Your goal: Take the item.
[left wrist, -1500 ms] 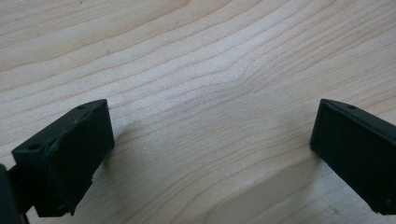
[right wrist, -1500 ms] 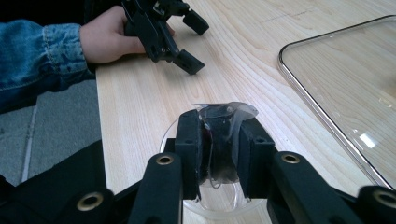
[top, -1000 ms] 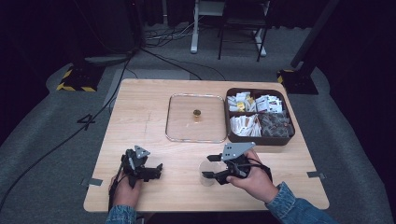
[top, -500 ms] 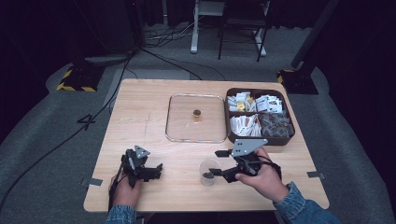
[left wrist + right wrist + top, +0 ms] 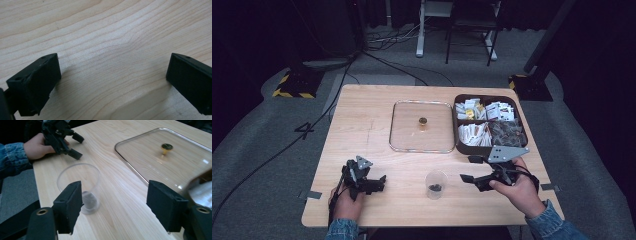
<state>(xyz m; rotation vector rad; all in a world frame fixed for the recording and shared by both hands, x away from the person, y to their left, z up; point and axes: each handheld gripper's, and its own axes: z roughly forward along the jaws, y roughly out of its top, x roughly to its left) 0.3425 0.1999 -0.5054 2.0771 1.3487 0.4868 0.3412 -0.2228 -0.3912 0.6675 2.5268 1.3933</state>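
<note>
The right gripper (image 5: 472, 169), fingers just spread wide and empty, sits beside the small clear plastic cup (image 5: 435, 184) on the pale wooden bench (image 5: 362, 125). It should draw clear without clipping the rim. The left gripper (image 5: 379, 183) rests open, holding nothing.

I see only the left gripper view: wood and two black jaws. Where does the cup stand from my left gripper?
Observer: The clear cup stands to the right of the left gripper, apart from it.
Operator: Does the right gripper hold it?
Observer: No. The right gripper has just been opening its jaws. Nothing is between them, and the cup is just ahead.
Operator: Is the cup empty?
Observer: No, something dark lies at its bottom.
</note>
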